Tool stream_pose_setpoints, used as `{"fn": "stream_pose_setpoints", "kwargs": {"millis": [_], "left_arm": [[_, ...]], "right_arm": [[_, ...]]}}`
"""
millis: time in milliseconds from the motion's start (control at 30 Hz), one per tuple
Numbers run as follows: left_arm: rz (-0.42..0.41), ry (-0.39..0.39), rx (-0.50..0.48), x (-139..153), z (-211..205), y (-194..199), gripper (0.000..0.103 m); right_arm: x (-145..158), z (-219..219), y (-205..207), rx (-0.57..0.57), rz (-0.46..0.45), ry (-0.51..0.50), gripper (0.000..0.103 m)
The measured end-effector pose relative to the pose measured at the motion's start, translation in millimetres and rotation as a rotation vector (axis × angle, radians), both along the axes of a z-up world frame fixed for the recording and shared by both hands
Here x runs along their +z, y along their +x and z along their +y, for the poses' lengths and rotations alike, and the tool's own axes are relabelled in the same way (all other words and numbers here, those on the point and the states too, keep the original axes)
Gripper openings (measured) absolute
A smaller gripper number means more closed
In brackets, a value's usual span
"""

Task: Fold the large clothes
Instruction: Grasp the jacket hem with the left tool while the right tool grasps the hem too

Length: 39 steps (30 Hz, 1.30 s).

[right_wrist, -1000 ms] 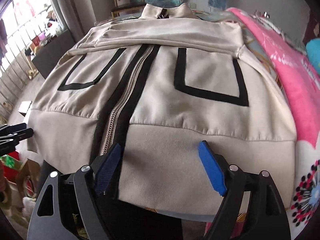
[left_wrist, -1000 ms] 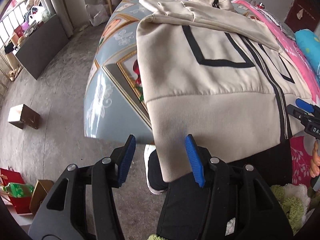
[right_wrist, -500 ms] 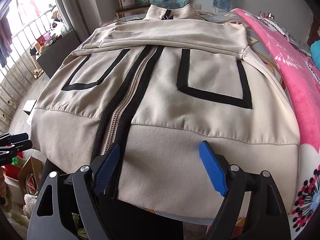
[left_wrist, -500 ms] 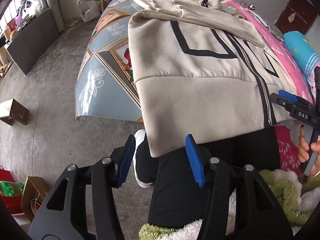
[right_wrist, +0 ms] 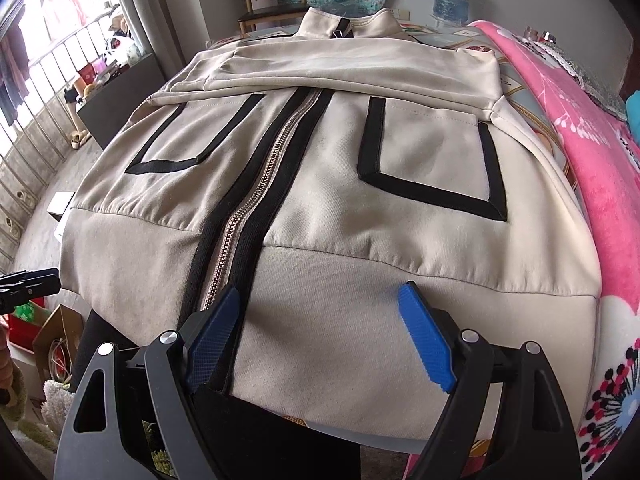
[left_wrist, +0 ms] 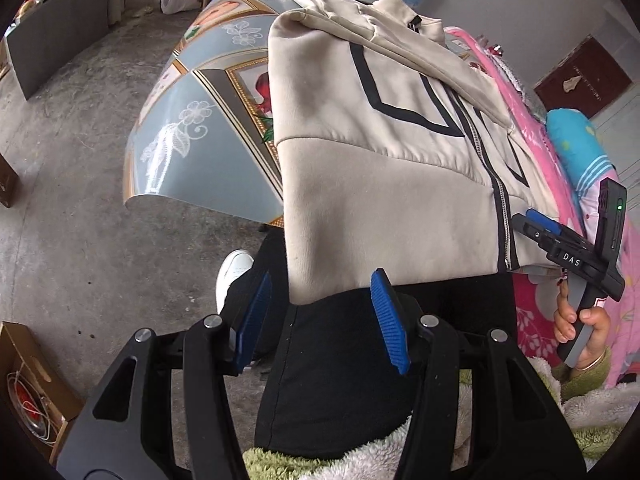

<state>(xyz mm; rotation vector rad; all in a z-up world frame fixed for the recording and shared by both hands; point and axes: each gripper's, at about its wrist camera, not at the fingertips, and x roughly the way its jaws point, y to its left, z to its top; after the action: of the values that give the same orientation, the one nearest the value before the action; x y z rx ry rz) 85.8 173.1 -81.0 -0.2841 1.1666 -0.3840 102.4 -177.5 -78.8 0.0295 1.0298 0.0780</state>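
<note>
1. Jacket point(right_wrist: 340, 200) flat on table point(left_wrist: 192, 152), sleeves folded in, hem hanging off the near edge.
2. Left gripper point(left_wrist: 320, 316) and right gripper point(right_wrist: 320, 332): both wide, empty, at hem.
3. Step looks like the hem grab. Next: pinch both hem corners, fold toward collar.

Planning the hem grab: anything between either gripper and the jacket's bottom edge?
Nothing visible. The left gripper is open, right at the hanging hem corner of the jacket, with only the person's dark trouser leg behind it. The right gripper is open over the hem beside the zipper; bare fabric lies between its fingers.
</note>
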Motion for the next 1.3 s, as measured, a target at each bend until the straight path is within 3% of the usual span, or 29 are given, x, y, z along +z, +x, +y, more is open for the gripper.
{"fn": "stream_pose_setpoints", "kwargs": {"millis": [400, 467, 567, 733, 1000, 1067, 1167, 1300], "left_arm": [[0.062, -0.152, -0.021, -29.3, 5.8, 30.0, 0.046], [0.060, -0.189, -0.037, -27.7, 6.7, 28.3, 0.033], [0.028, -0.209, -0.079, -17.5, 4.6, 20.7, 0.026], [-0.040, -0.238, -0.132, 4.8, 0.7, 9.3, 0.025], [0.001, -0.233, -0.083, -4.2, -0.7, 19.9, 0.025], [-0.035, -0.215, -0.094, 1.1, -2.2, 16.8, 0.015], [-0.062, -0.192, -0.101, 7.5, -2.9, 14.7, 0.008], [-0.082, -0.160, -0.106, 14.0, -3.1, 13.2, 0.007]], "right_arm": [[0.1, 0.8, 2.9, -0.020, 0.017, -0.007, 0.081], [0.2, 0.8, 3.1, -0.023, 0.019, -0.007, 0.081], [0.0, 0.5, 3.0, -0.022, 0.018, -0.006, 0.081], [0.0, 0.2, 3.5, -0.021, 0.019, -0.005, 0.081], [0.5, 0.0, 2.7, -0.023, 0.013, -0.005, 0.082], [1.8, -1.2, 0.5, -0.033, 0.011, 0.001, 0.082], [10.0, -13.4, -10.7, -0.067, -0.016, 0.036, 0.082], [25.3, -48.5, -39.1, -0.156, -0.058, 0.068, 0.081]]}}
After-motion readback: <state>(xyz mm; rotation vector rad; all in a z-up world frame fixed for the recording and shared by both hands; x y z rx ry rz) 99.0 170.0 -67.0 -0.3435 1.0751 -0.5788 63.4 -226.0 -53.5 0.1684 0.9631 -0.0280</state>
